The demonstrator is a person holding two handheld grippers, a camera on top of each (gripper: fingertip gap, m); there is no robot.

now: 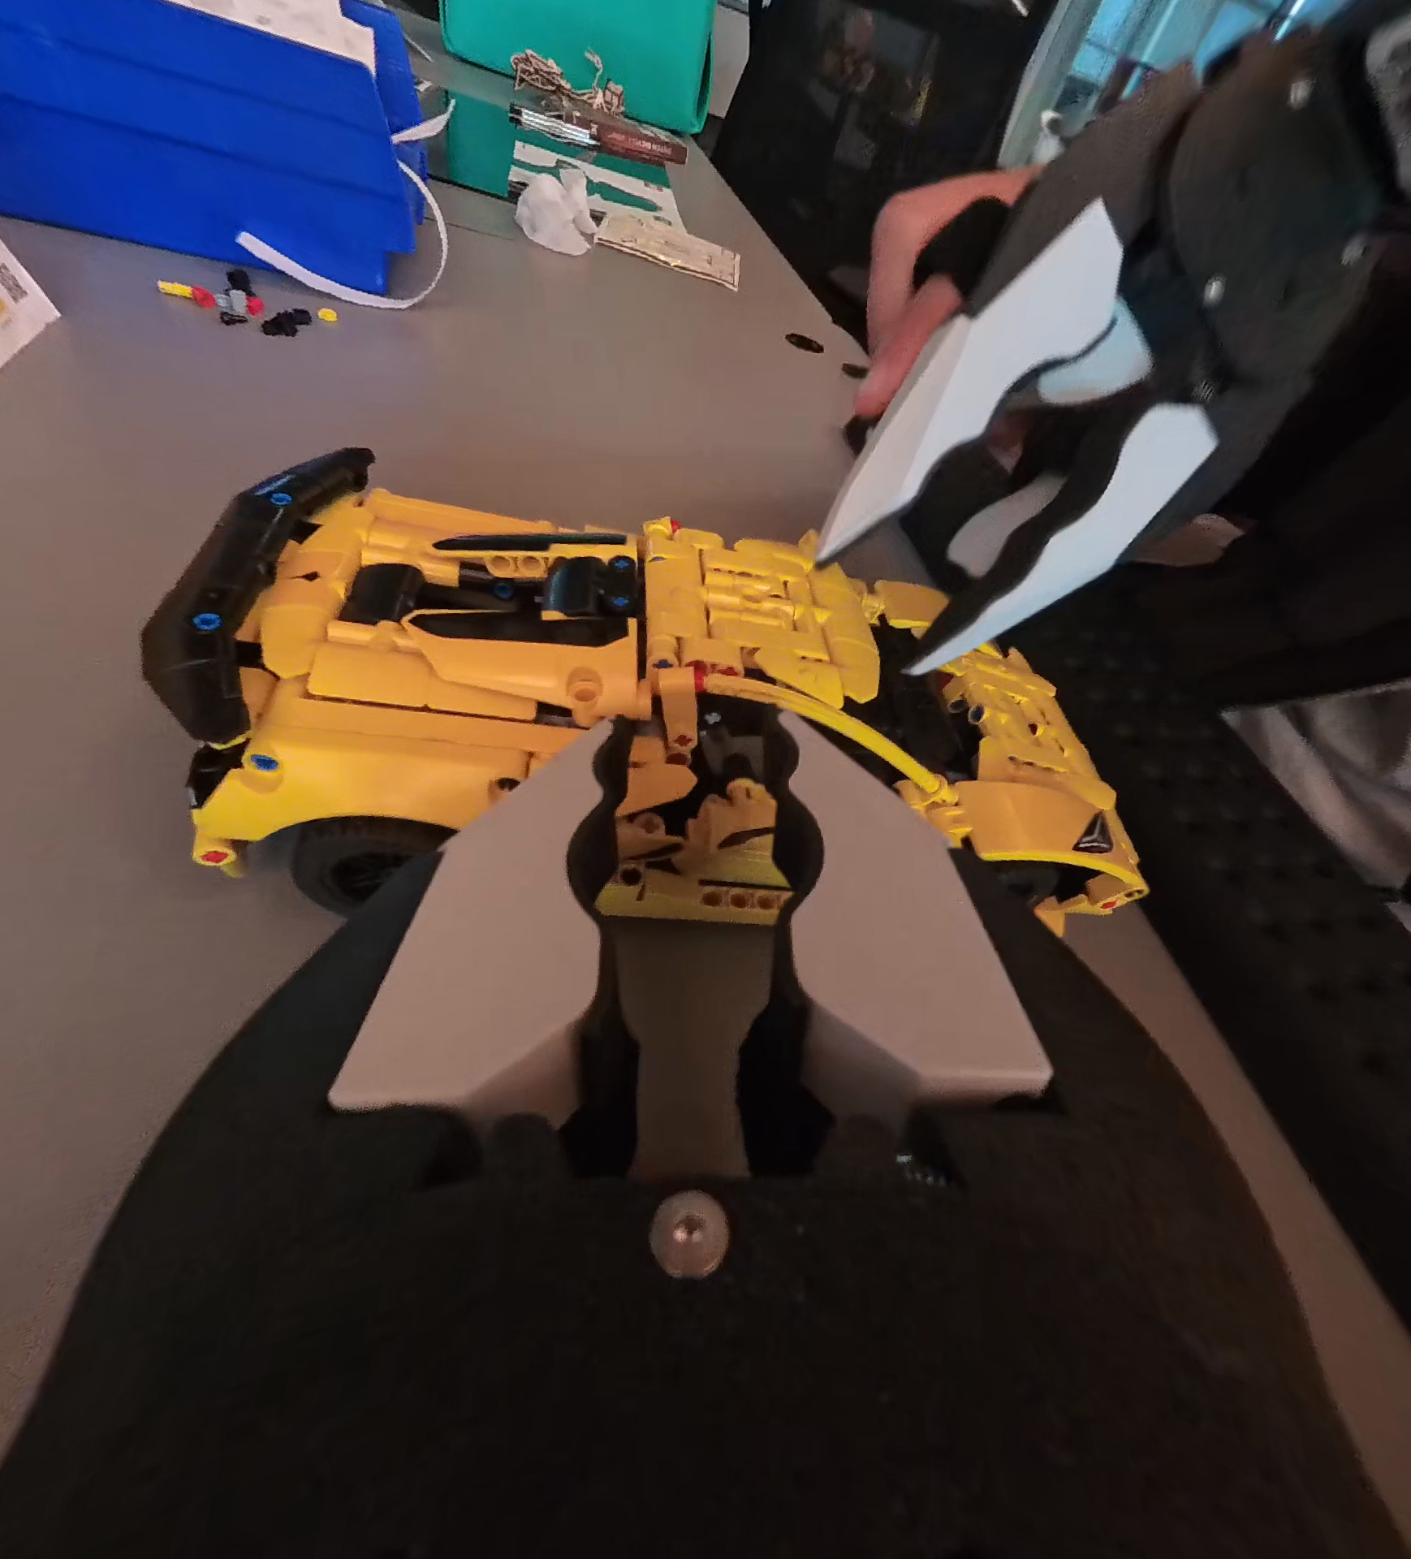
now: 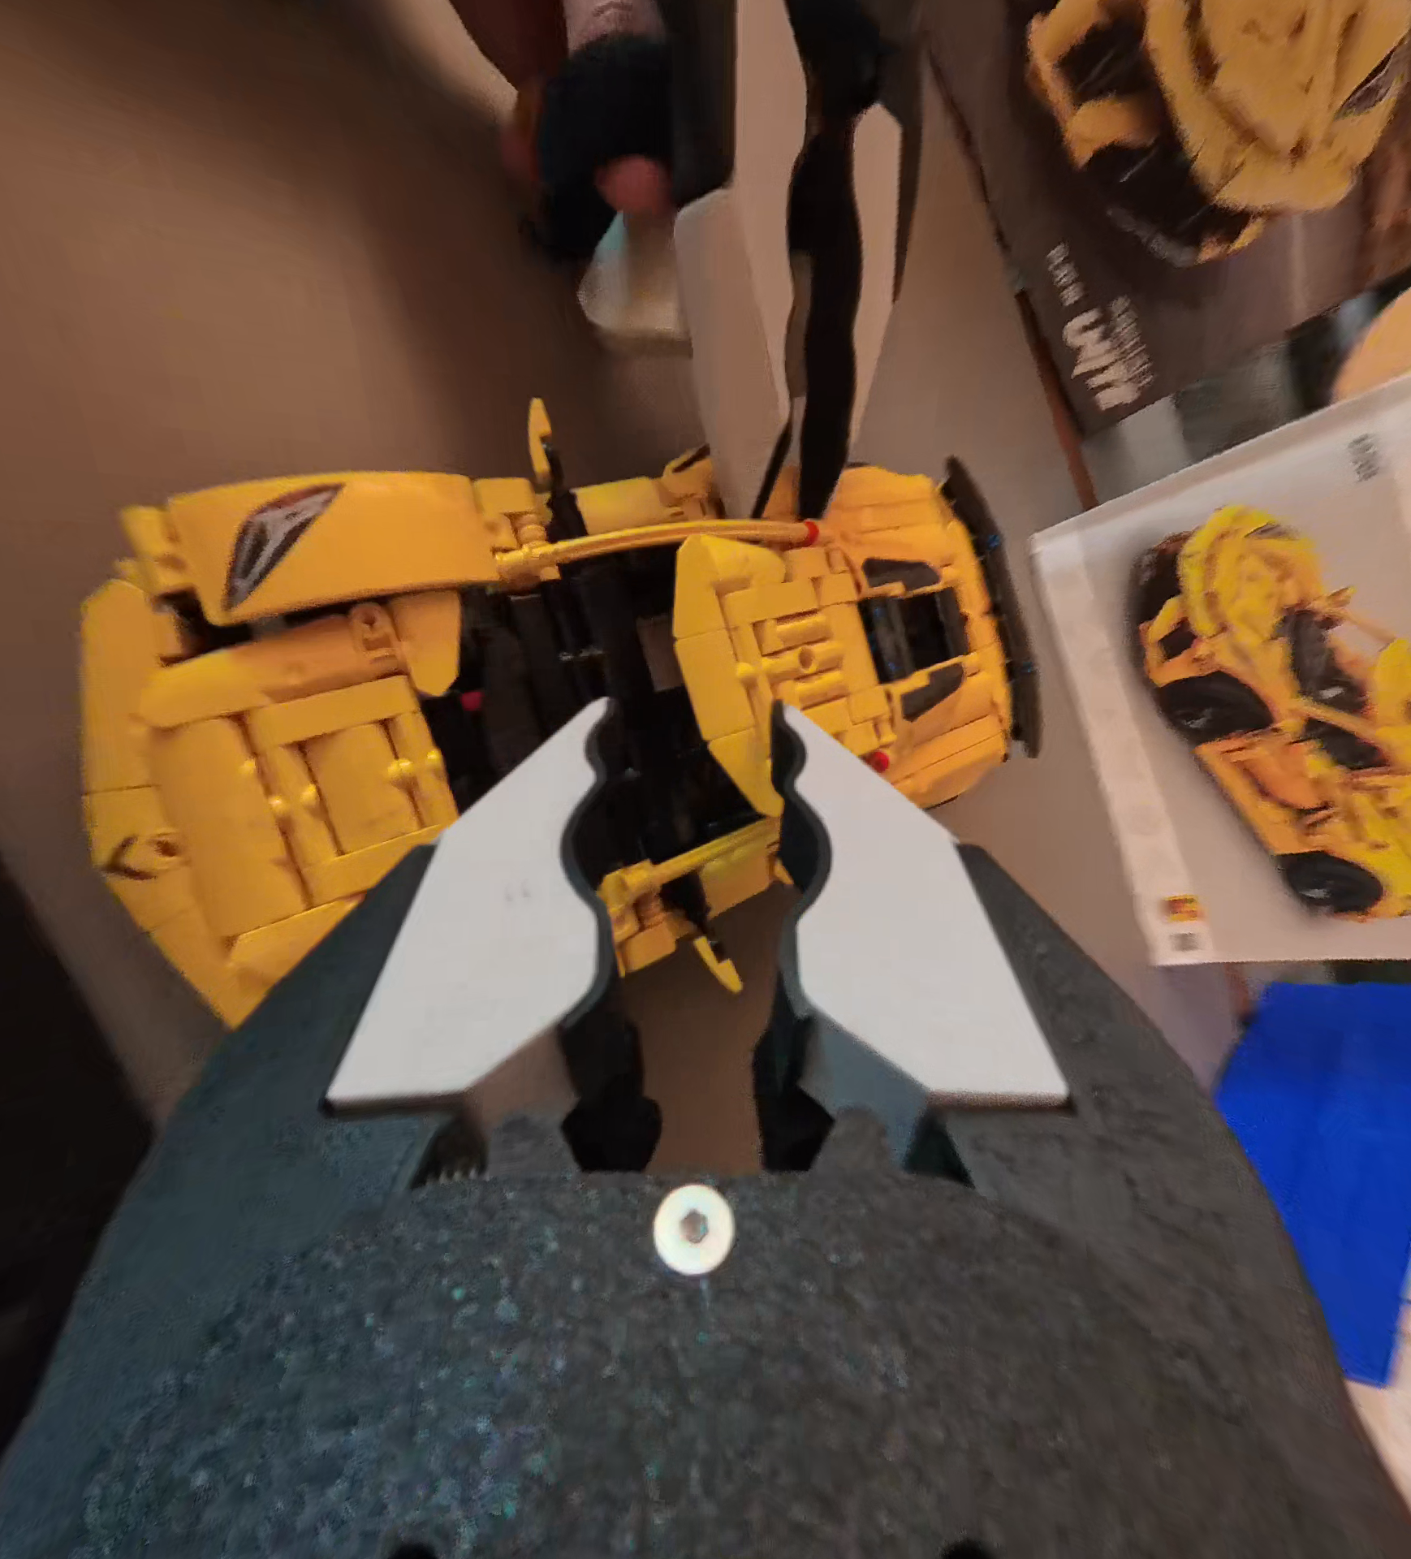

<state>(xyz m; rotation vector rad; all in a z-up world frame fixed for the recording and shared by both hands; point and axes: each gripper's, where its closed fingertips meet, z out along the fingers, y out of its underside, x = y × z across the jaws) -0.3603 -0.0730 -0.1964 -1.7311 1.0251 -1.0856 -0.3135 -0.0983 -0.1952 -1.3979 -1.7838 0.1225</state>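
A yellow and black brick-built sports car [image 1: 474,658] stands on the grey table [image 1: 601,380], its black rear wing to the left. My left gripper [image 1: 694,721] is closed on the car's near side at the door pillar, just behind the windscreen. It also shows in the right wrist view [image 2: 786,506], on the far side of the car [image 2: 306,742]. My right gripper [image 2: 689,709] is open over the cockpit, one fingertip at the roof's front edge, the other over the black interior. It shows in the left wrist view [image 1: 867,612], coming down from the upper right, held by a hand [image 1: 904,278].
Blue bins [image 1: 162,126] and a green box [image 1: 584,51] stand at the back. Loose small parts [image 1: 247,304] and a crumpled bag [image 1: 554,211] lie before them. An instruction booklet [image 2: 1276,675] and the set's box [image 2: 1191,169] lie behind the car's rear. The table edge runs close on the right.
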